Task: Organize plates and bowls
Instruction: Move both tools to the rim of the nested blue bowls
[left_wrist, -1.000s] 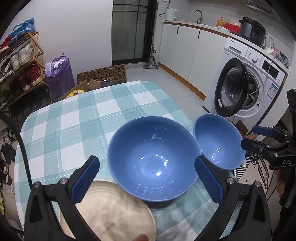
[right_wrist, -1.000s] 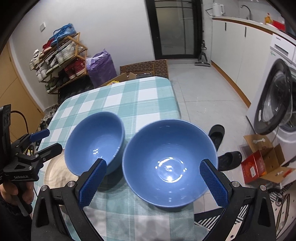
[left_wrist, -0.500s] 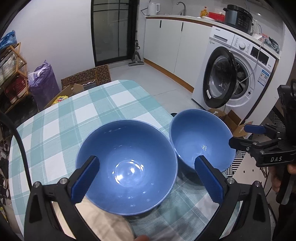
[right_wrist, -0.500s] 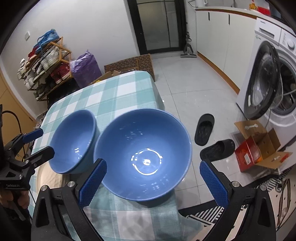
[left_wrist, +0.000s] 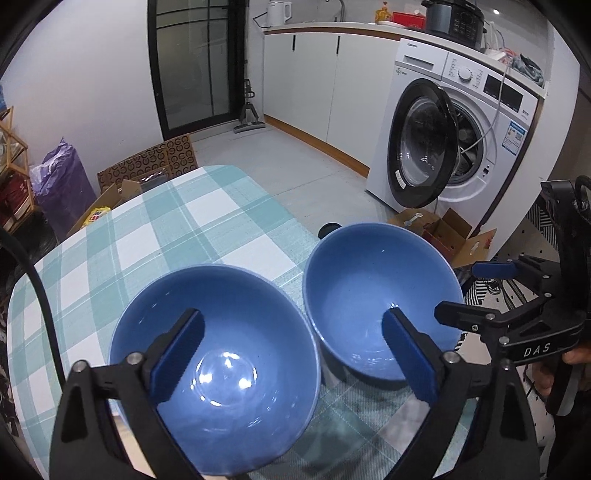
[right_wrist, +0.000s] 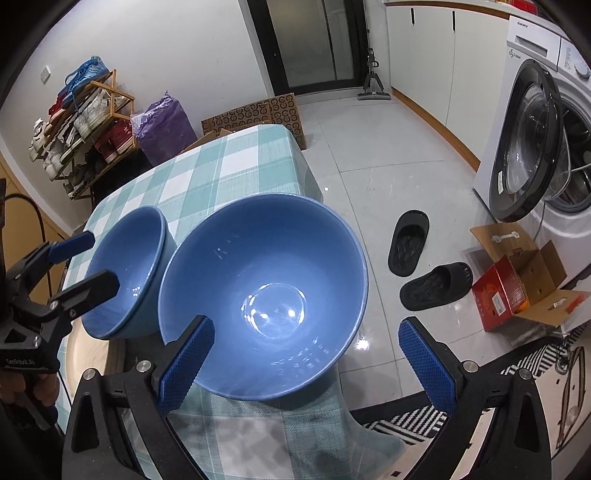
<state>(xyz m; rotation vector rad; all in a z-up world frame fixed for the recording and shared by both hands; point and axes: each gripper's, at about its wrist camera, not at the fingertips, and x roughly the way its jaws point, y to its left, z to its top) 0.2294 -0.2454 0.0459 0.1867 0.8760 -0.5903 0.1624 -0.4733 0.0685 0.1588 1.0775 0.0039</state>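
Two blue bowls stand side by side on the teal-checked table (left_wrist: 207, 221). In the left wrist view my left gripper (left_wrist: 291, 356) hovers over their adjoining rims. One finger is above the left bowl (left_wrist: 221, 332), the other above the right bowl (left_wrist: 369, 280). Its jaws are closing, and no pad presses on a bowl. My right gripper (right_wrist: 306, 362) is open over the right bowl (right_wrist: 266, 266), its left finger above the bowl's hollow and its right finger past the rim. The left bowl (right_wrist: 125, 273) sits beside it, with a beige plate (right_wrist: 88, 354) partly hidden beneath.
The right bowl stands at the table's right edge, above open floor. Two black slippers (right_wrist: 410, 243) and cardboard boxes (right_wrist: 517, 280) lie there. A washing machine (left_wrist: 443, 147) has its door open. A shoe rack (right_wrist: 81, 125) and a purple bag (right_wrist: 166, 125) stand behind the table.
My left gripper has slid right, from over the left bowl to the gap between both bowls, and its fingers have drawn closer. My right gripper has moved right and lower.
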